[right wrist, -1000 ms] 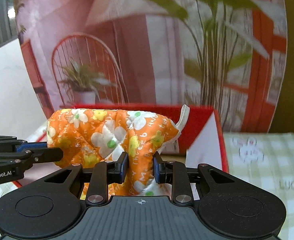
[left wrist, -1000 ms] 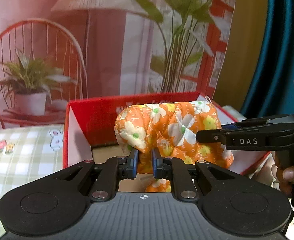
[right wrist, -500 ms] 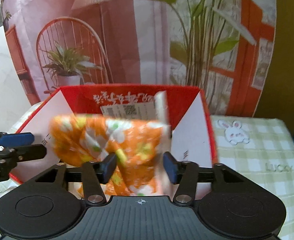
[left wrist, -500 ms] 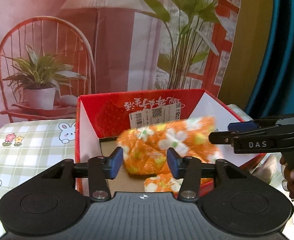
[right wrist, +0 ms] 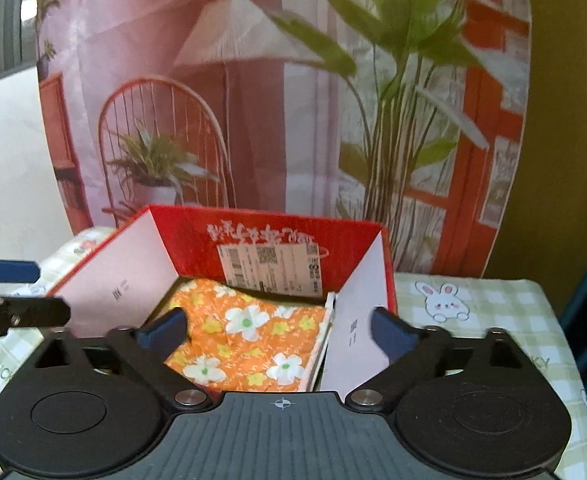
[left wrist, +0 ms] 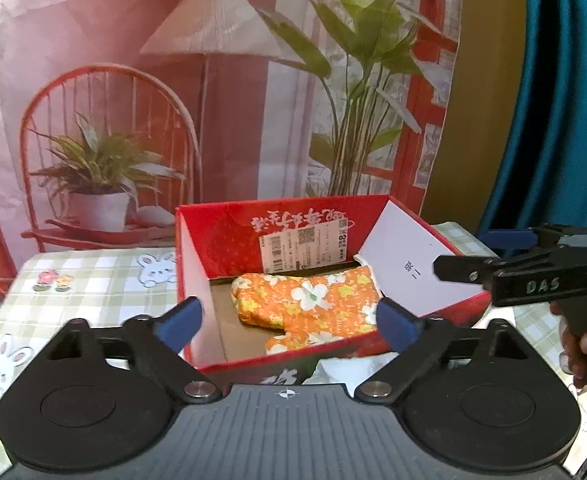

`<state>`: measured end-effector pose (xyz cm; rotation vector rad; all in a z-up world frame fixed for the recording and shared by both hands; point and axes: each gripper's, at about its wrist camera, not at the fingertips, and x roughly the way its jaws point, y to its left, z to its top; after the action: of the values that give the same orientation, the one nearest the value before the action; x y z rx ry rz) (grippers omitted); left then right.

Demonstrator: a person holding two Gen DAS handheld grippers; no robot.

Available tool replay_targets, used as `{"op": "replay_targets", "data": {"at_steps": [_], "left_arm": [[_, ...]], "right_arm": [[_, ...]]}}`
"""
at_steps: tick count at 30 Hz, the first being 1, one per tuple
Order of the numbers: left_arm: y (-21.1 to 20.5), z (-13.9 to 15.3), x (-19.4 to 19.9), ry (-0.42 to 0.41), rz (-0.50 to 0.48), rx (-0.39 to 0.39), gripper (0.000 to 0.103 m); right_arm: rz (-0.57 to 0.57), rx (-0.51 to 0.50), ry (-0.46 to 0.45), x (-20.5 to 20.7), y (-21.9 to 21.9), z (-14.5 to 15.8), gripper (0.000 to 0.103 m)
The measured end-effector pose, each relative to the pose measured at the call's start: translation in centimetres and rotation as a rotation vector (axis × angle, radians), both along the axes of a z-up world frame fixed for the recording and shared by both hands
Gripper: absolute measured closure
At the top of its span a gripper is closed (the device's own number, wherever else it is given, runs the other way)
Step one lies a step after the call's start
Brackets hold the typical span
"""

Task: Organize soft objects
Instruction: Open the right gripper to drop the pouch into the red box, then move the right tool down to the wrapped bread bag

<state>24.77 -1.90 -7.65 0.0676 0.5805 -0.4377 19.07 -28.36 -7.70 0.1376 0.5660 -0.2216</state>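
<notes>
The left claw (left wrist: 289,322) is released, its jaws opening wide with nothing pressed between the blue pads (left wrist: 179,322). Past it, at twelve o'clock, an orange flowered oven mitt (left wrist: 309,306) lies flat on the cardboard floor of an open red box (left wrist: 229,240), cuff toward the white side flap at two o'clock. The right claw (right wrist: 281,330) is likewise released, jaws opening, holding nothing; from its camera the mitt (right wrist: 245,340) fills the box floor just ahead, its white-trimmed edge against the flap at three o'clock. A printed label (right wrist: 271,270) is stuck on the inner back wall of the box (right wrist: 253,232).

The box stands on a tabletop covered by a green-and-white checked cloth (left wrist: 85,284) printed with rabbits and flowers. In the left view the right claw reaches in from three o'clock, a hand (left wrist: 581,344) on its grip. Behind the tabletop hangs a backdrop (left wrist: 173,100) printed with a red chair, potted plant, lamp and tall leafy plant. A blue curtain (left wrist: 565,100) hangs at two o'clock, an ochre wall beside it.
</notes>
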Motion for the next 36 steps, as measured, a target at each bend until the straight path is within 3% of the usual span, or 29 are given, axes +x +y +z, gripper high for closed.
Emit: {"op": "replay_targets", "data": {"at_steps": [11,16,26,36], "left_arm": [[0.7,1.3,-5.2,-0.043,0.021,-0.004,0.003],[0.8,1.0,-7.3,-0.053,0.021,0.015,0.003],[2.0,-0.5,-10.9,-0.017,0.035,-0.013,0.003],[1.5,-3.8,-12.8,0.068,-0.005,-0.040,0.006]], "right_arm": [[-0.024,0.024,-0.097,-5.0,1.7,1.7,0.000],[0.008,0.044,-0.091,-7.0,2.5,1.8,0.000],[0.053,-0.002,-0.095,-11.1,4.9,0.8,0.000],[0.032,-0.009,-0.094,-14.9,6.2,-2.3,0.000]]}}
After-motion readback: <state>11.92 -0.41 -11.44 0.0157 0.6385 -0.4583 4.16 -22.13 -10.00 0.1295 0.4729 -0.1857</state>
